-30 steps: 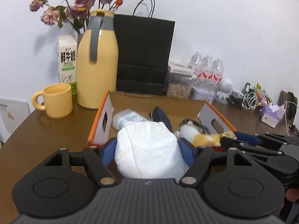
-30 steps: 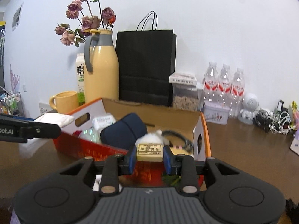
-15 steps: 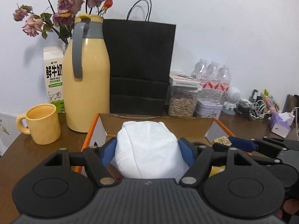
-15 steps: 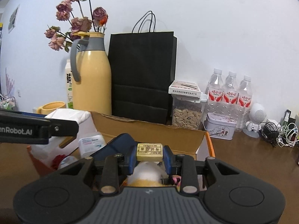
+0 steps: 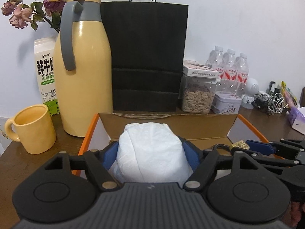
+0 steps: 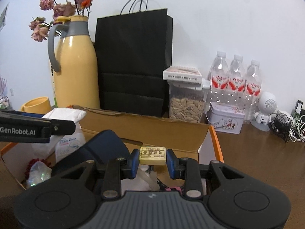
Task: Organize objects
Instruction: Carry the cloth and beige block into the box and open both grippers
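An open cardboard box (image 5: 171, 127) with orange sides lies just ahead of both grippers. My left gripper (image 5: 150, 148) hovers over its near left part with a white soft pack (image 5: 150, 152) between the blue pads. Its jaws are opening, though the pads still touch the pack's sides. To the right, my right gripper (image 6: 152, 155) is shut on a small yellow labelled block (image 6: 152, 156) above the box (image 6: 152, 129). Inside lie a dark blue pouch (image 6: 99, 148), a white packet (image 6: 70, 143) and a clear wrapper (image 6: 38, 171).
Behind the box stand a yellow jug (image 5: 83, 80), a black paper bag (image 5: 146, 61), a seed jar (image 5: 198, 95), a tin (image 5: 226, 103) and water bottles (image 5: 230, 70). A yellow mug (image 5: 32, 127) and milk carton (image 5: 44, 72) are at the left, tangled cables (image 5: 270, 103) at the right.
Both grippers have moved forward over the box toward the back wall, each still carrying its object. The box's far wall and the things behind it loom larger.
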Action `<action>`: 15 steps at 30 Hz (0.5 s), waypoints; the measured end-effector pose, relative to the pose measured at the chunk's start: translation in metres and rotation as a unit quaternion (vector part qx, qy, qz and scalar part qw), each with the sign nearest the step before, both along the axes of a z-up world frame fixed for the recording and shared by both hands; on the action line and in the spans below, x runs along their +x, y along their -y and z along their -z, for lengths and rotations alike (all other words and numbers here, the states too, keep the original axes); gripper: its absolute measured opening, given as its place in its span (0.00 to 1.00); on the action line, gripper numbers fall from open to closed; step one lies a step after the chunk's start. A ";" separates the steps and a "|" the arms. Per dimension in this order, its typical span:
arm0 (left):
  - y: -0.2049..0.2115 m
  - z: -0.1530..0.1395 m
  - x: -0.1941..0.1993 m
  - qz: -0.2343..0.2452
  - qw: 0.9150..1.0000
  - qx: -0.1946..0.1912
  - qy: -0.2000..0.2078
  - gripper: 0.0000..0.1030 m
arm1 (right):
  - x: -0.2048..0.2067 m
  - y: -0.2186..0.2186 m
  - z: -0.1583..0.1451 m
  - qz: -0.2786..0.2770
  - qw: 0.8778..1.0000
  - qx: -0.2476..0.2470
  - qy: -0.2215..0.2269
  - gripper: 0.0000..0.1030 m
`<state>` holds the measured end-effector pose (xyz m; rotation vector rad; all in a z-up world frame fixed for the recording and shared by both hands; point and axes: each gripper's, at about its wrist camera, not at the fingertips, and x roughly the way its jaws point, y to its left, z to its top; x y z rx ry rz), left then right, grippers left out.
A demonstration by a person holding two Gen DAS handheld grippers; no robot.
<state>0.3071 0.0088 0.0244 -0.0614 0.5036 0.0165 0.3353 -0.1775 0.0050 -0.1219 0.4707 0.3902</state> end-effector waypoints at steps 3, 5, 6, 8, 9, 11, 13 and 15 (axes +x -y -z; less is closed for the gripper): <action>0.000 0.000 -0.002 -0.005 1.000 0.001 0.005 1.00 | 0.000 0.003 0.001 0.006 1.000 0.002 -0.006 0.37; 0.000 -0.001 -0.004 -0.007 1.000 0.002 0.008 1.00 | -0.001 0.005 0.000 0.011 1.000 0.003 -0.006 0.74; 0.000 -0.001 -0.004 -0.007 1.000 0.001 0.006 1.00 | -0.001 0.006 0.000 0.013 1.000 0.005 -0.006 0.83; 0.001 -0.002 -0.005 -0.011 1.000 0.002 0.004 1.00 | -0.002 0.007 -0.001 0.015 1.000 0.005 -0.004 0.99; 0.001 -0.002 -0.005 -0.012 1.000 0.004 0.004 1.00 | -0.003 0.007 -0.001 0.016 1.000 0.005 -0.005 1.00; 0.001 -0.001 -0.005 -0.013 1.000 0.005 0.003 1.00 | -0.003 0.006 -0.001 0.016 1.000 0.005 -0.006 1.00; 0.002 -0.001 -0.005 -0.014 1.000 0.006 0.004 1.00 | -0.002 0.006 0.000 0.015 1.000 0.003 -0.007 1.00; 0.002 -0.002 -0.006 -0.014 1.000 0.006 0.003 1.00 | -0.002 0.005 0.001 0.016 1.000 0.002 -0.008 1.00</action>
